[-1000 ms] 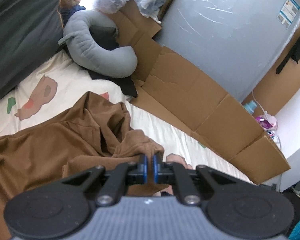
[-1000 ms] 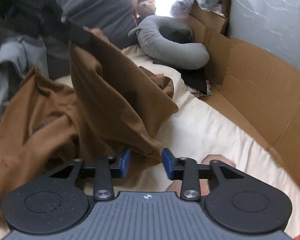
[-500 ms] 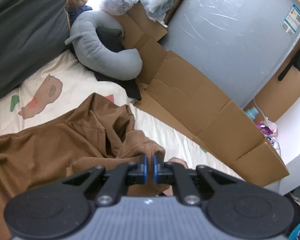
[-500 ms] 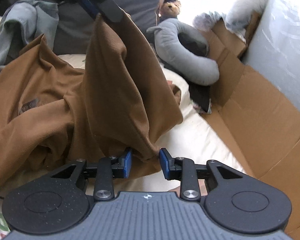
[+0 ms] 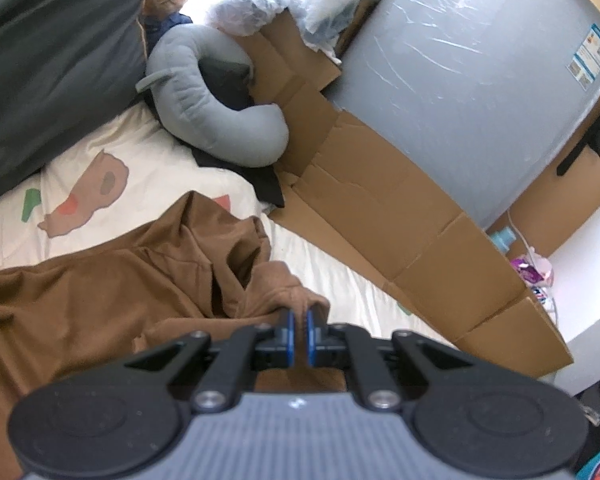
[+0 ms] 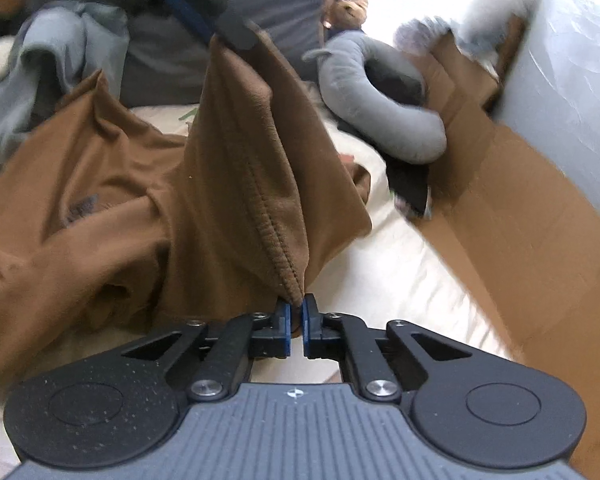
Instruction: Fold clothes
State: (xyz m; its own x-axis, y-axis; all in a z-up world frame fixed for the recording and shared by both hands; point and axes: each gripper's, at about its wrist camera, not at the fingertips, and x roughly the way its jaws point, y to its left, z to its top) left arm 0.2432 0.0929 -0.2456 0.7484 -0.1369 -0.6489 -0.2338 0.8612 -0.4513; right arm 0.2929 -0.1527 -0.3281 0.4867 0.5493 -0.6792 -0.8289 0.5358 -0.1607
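Each gripper, left (image 5: 299, 330) and right (image 6: 295, 322), is showing black linkage arms with silver screws, blue finger pads (image 6: 286, 328), two round black discs and a ribbed grey body.

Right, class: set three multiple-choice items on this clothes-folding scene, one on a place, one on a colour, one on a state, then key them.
1. Where does the grey neck pillow lie?
A on the floor
B on the bed beside the flattened cardboard
C on the garment

2. What colour is the garment being handled?
A brown
B white
C blue

3. How is the right tool?
A wide open
B out of view
C shut on the garment's hem

Key: B, it rests by the cardboard; A, the cloth is brown; C, pads pinch the stitched hem.
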